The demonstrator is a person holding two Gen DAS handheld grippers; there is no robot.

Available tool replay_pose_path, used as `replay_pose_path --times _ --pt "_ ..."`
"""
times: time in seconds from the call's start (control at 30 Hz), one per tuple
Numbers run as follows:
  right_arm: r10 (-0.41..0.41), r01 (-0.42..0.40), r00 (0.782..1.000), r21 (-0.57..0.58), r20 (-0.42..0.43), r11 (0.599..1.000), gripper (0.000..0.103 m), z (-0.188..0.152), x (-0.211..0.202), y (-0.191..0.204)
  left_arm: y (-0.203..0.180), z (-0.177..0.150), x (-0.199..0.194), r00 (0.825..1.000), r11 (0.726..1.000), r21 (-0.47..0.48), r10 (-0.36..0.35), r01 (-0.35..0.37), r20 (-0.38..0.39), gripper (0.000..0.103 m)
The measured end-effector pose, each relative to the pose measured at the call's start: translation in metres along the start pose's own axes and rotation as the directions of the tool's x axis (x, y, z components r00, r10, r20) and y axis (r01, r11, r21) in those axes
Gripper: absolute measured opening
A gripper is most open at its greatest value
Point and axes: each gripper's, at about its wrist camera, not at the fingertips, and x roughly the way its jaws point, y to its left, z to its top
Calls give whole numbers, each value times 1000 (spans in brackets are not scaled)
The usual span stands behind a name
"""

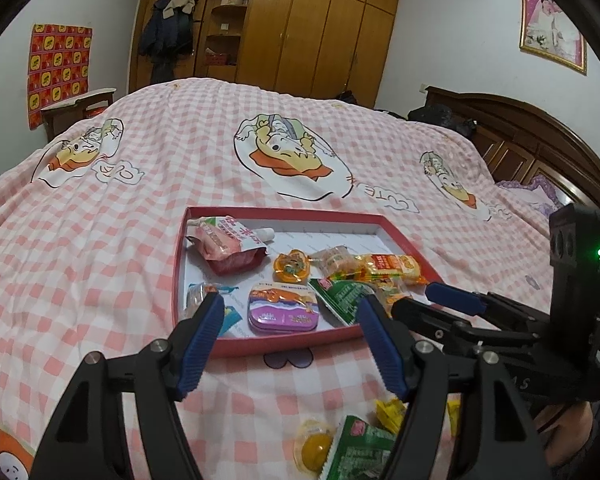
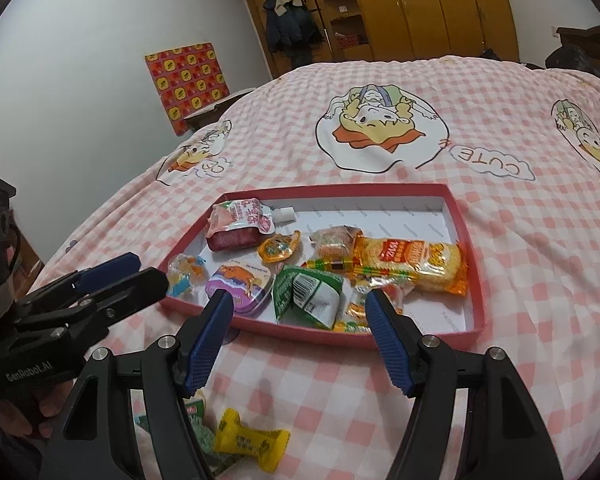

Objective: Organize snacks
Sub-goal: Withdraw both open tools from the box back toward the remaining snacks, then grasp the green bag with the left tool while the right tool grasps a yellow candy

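A shallow red tray (image 1: 284,345) (image 2: 476,280) lies on the bed and holds several snacks: a pink drink pouch (image 1: 228,244) (image 2: 240,224), a purple tin (image 1: 284,308) (image 2: 240,280), a green packet (image 1: 342,294) (image 2: 308,296) and an orange noodle pack (image 1: 392,266) (image 2: 416,260). Loose on the quilt near me lie a yellow jelly cup (image 1: 314,446), a green packet (image 1: 360,448) and a yellow candy (image 1: 390,414) (image 2: 252,442). My left gripper (image 1: 290,344) (image 2: 120,272) is open and empty above the tray's near edge. My right gripper (image 2: 300,340) (image 1: 432,300) is open and empty too.
The bed is covered by a pink checked quilt (image 1: 100,240) (image 2: 520,200) with cartoon prints. A wooden wardrobe (image 1: 320,28) stands behind it, a dark headboard (image 1: 540,140) at the right, and a small bedside table (image 1: 80,108) at the far left.
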Motion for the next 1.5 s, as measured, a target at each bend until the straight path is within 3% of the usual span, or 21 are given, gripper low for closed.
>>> replay_pose_path --times 0.33,0.6,0.87,0.9,0.93,1.0,1.13,1.2,1.23,1.3,1.33,1.5 --pt "-1 1 1000 7 -11 1000 70 -26 -32 -14 -3 -21 -24 999 1000 12 -5 6 -43 79" --pt "-14 16 999 53 -38 998 70 -66 -62 -33 -31 -73 -26 991 998 62 -22 30 -130 79" --pt "-19 23 999 103 -45 994 70 -104 -77 -36 -60 -92 -19 991 989 144 -21 41 -135 79" --pt "-16 20 999 103 -46 994 70 -107 -77 -35 -60 -92 -18 991 988 148 -17 37 -132 72" --pt "-13 18 999 99 -50 995 70 -108 -75 -33 -60 -93 -17 992 988 147 -22 41 -128 56" --pt "-19 24 998 75 -62 997 70 -109 -71 -28 -57 -92 -17 991 991 129 -21 38 -132 37" --pt "-51 53 995 23 -90 998 70 -110 -57 -18 -49 -90 -20 992 994 98 -36 48 -120 25" --pt "-81 82 990 -2 -115 997 68 -112 -47 -15 -48 -89 -23 993 994 94 -39 49 -109 12" --pt "-101 100 988 -18 -119 995 64 -113 -44 -13 -48 -88 -23 994 994 93 -39 49 -106 11" --pt "-121 119 987 -28 -105 993 38 -114 -46 -12 -46 -88 -26 993 995 83 -54 63 -103 10" --pt "-119 118 988 -18 -100 993 29 -115 -48 -14 -46 -88 -27 993 994 82 -59 68 -102 10" --pt "-103 103 991 1 -89 995 29 -118 -50 -18 -48 -88 -33 994 994 83 -69 76 -83 8"
